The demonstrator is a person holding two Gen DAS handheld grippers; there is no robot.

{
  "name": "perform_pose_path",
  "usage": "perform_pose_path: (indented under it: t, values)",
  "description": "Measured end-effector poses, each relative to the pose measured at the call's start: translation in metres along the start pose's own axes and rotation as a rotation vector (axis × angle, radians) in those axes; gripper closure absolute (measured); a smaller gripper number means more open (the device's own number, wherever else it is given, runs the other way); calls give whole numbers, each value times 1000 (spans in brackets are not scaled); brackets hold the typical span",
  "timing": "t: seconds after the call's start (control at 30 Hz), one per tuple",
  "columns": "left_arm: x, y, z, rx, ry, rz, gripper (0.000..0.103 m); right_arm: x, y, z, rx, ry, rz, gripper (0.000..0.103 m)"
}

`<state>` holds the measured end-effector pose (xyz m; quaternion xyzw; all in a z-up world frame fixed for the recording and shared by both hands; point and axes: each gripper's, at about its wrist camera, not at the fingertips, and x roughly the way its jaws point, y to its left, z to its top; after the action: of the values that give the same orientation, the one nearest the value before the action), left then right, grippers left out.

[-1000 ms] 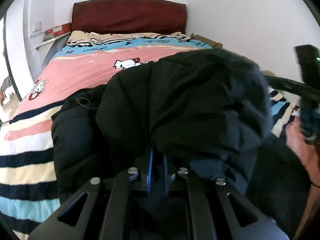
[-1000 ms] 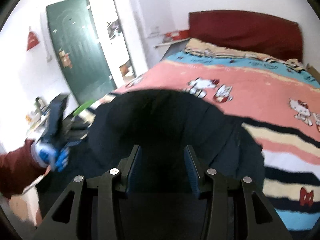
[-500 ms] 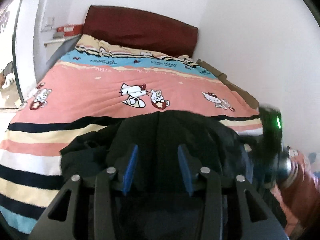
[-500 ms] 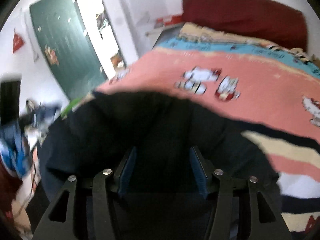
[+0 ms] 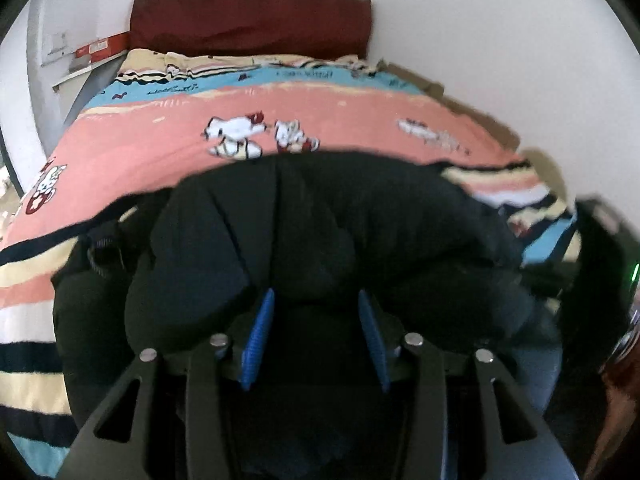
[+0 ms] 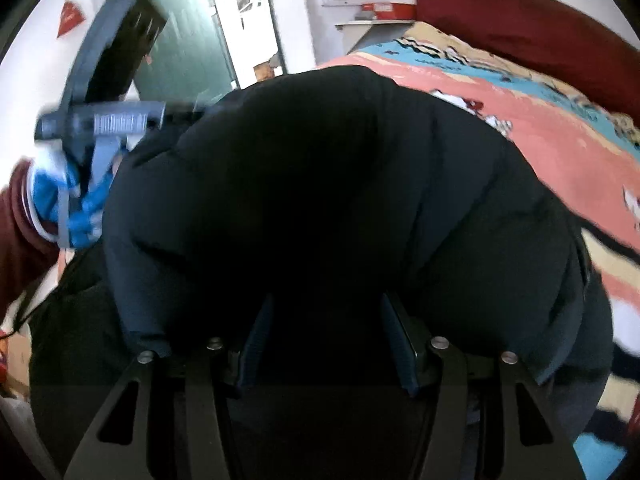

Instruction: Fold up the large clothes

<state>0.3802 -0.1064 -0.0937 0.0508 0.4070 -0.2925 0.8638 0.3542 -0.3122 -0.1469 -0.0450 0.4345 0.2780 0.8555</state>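
A bulky black padded jacket [image 5: 360, 220] lies heaped on the near end of the bed, and it fills the right wrist view too [image 6: 320, 180]. My left gripper [image 5: 316, 296] is right at its near edge. Its blue pads [image 5: 260, 340] stand apart and are still opening, with fabric bulging over the tips but not pinched. My right gripper [image 6: 326, 300] is low against the jacket's other side, its pads [image 6: 400, 344] wide apart and pressing nothing. A hand in a blue glove [image 6: 76, 200] holds the left tool.
The bed carries a striped pink, blue and cream quilt [image 5: 160, 140] with cartoon cats and has a dark red headboard [image 5: 248, 20]. A white wall runs along the bed's right side. A shelf with a red box [image 5: 96, 46] and a green door [image 6: 180, 40] are on the left.
My left gripper was shut on jacket fabric and has opened, and the lifted jacket has dropped onto the bed. My right gripper's jaws widened and it sank closer to the jacket.
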Motion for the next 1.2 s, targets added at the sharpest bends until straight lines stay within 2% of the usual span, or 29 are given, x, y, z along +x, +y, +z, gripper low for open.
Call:
perform_pose_path:
  t: [0.1, 0.23, 0.43, 0.6, 0.7, 0.83, 1.0, 1.1, 1.2]
  values:
    - [12, -8, -16, 41, 8, 49, 61, 1, -4, -6, 36, 9, -2, 46]
    - [33, -6, -20, 39, 18, 95, 61, 14, 0, -11, 47, 14, -41, 46]
    - [49, 0, -22, 26, 27, 118, 61, 25, -1, -9, 45, 14, -64, 46]
    - [42, -6, -15, 37, 28, 163, 61, 25, 10, -10, 22, 23, -117, 47]
    - [27, -6, -8, 8, 35, 164, 61, 13, 15, -6, 11, 32, -135, 47]
    - [-6, -7, 9, -33, -18, 140, 61, -9, 15, -3, 22, 3, -144, 39]
    - [-28, -14, 49, -12, -87, 133, 60, -48, 9, 11, 10, -85, -165, 36]
    - [-20, -21, 77, -3, -99, 112, 60, -60, -5, 33, 20, -126, -200, 34]
    - [3, -32, 92, 7, -69, 63, 60, -58, -30, 56, 54, -155, -261, 34]
